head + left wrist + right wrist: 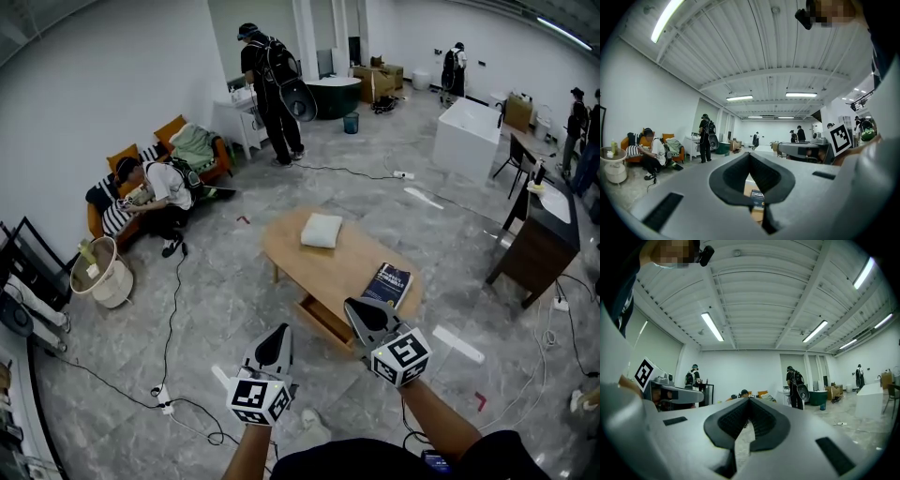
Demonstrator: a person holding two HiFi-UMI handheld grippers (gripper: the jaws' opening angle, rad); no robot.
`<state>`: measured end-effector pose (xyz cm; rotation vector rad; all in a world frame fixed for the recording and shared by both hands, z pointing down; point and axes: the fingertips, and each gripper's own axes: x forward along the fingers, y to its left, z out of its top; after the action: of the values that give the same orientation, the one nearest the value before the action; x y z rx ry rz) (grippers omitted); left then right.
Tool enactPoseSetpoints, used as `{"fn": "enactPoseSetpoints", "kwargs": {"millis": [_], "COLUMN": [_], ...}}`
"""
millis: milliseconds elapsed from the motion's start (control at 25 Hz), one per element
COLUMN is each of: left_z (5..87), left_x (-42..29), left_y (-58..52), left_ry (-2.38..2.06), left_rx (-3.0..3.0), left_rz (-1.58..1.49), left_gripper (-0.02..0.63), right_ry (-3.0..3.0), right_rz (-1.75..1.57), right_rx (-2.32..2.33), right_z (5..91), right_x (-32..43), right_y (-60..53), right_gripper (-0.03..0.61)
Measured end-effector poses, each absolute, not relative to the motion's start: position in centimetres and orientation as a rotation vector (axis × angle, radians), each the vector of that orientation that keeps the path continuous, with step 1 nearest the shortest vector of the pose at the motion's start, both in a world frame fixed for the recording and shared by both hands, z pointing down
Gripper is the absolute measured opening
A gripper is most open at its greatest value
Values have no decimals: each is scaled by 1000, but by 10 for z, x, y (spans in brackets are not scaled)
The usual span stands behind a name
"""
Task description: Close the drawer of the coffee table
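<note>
An oval wooden coffee table (349,265) stands in the middle of the head view. Its drawer (324,320) is pulled out on the near side. My left gripper (275,349) hovers shut and empty just short of the drawer, to its left. My right gripper (367,315) is shut too, held over the table's near edge beside the drawer. In the left gripper view the jaws (750,157) meet at the tips, and a strip of the table (750,190) shows below them. The right gripper (749,400) points towards the far wall, with only floor showing in the slit.
A dark book (388,283) and a white cushion (322,230) lie on the tabletop. Cables (172,309) run over the marble floor at the left. A dark cabinet (539,246) stands at the right, a white basket (101,272) at the left. Several people are further off.
</note>
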<state>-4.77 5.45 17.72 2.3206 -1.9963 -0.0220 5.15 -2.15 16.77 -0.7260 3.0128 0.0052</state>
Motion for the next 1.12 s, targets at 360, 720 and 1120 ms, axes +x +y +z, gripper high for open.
{"fn": "enactPoseSetpoints", "kwargs": {"millis": [360,720,1120], "left_z": [182,183,196], "left_x": [-91,-133,-173], "left_y": [17,-15,-43], "left_ry": [-1961,-1934,-1881], "left_rx": [2333,2350,2356], "left_rz": [-21,-30,-70], "left_gripper": [2,2,2], "right_ry": [2997,2999,3009], "right_rz": [-7,-24,-39], "right_rx": [-792,-843,-899], "right_z": [167,170,180], "right_x": [16,-18,-54], "right_y": [-58,-85,-114], "right_gripper": [14,14,14]}}
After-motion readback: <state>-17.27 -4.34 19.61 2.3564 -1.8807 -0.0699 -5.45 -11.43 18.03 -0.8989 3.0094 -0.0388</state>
